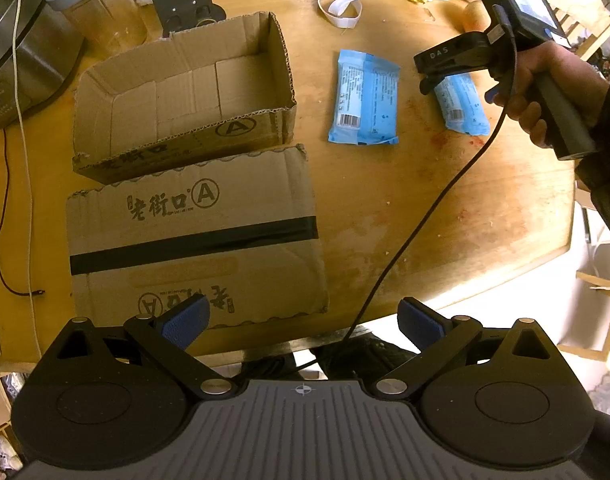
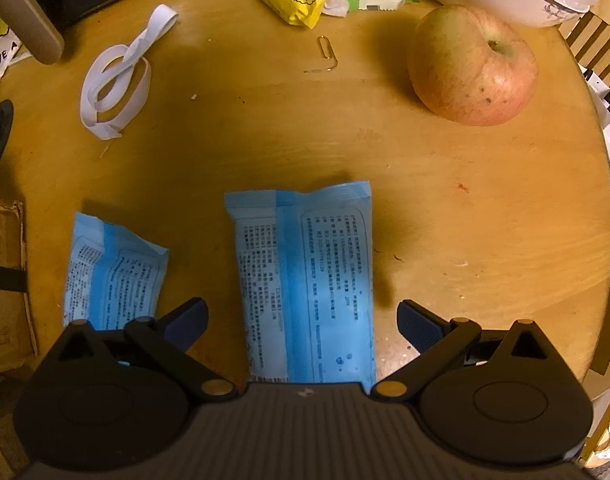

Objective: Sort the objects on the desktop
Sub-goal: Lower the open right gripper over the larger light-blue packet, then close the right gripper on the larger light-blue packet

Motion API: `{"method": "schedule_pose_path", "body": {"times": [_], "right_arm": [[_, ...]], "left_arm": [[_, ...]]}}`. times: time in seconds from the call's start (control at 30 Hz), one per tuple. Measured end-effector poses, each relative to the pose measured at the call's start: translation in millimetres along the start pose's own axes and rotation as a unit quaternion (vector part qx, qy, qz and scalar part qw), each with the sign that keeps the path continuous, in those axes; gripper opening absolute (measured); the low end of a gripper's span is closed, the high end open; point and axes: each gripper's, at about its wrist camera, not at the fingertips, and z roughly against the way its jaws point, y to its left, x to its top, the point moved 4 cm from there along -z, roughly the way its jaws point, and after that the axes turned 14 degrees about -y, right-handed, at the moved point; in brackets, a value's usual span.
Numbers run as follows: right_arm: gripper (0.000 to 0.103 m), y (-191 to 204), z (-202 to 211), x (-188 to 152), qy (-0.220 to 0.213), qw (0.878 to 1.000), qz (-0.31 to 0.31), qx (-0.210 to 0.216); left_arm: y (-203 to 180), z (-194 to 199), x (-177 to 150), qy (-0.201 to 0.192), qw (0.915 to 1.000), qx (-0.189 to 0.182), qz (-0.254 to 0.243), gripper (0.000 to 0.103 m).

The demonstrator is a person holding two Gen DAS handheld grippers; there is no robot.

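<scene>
Left gripper point(image 1: 303, 322) spread wide, empty, above taped closed carton point(image 1: 195, 236). Open cardboard box point(image 1: 185, 92) behind it, empty inside. Blue packet point(image 1: 363, 100) flat on wooden table point(image 1: 445, 208). Second blue packet point(image 2: 305, 292) between wide-open right gripper point(image 2: 303, 322) fingers, near end hidden beneath body; print illegible. Apple point(image 2: 473, 66) far right.

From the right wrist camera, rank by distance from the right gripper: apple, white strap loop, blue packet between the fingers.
1. Blue packet, lying between the open right gripper fingers.
2. White strap loop, far left.
3. Apple, far right; too close to call against the strap.
</scene>
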Motion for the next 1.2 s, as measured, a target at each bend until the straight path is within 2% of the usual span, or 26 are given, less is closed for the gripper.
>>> {"method": "schedule_pose_path", "body": {"times": [0.9, 0.97, 1.07, 1.13, 1.2], "right_arm": [[0.102, -4.0, -5.7, 2.6, -0.005, 1.0, -0.006, -0.007], [0.097, -5.1, -2.9, 3.5, -0.005, 1.0, -0.011, -0.005], [0.08, -6.9, 2.0, 6.4, -0.008, 1.0, -0.017, -0.005], [0.065, -8.2, 5.6, 8.9, -0.01, 1.0, -0.02, -0.005], [0.064, -9.1, 7.5, 10.6, -0.01, 1.0, -0.022, -0.005]], "left_arm": [[2.5, -4.6, 4.4, 0.003, 1.0, -0.006, -0.002, 0.103], [3.3, -4.4, 4.2, 0.003, 1.0, -0.006, -0.001, 0.103], [4.7, -4.9, 3.8, 0.003, 1.0, -0.006, 0.001, 0.103], [5.1, -4.7, 3.8, 0.003, 1.0, -0.006, 0.001, 0.103], [5.2, -4.4, 3.8, 0.002, 1.0, -0.007, 0.001, 0.103]]}}
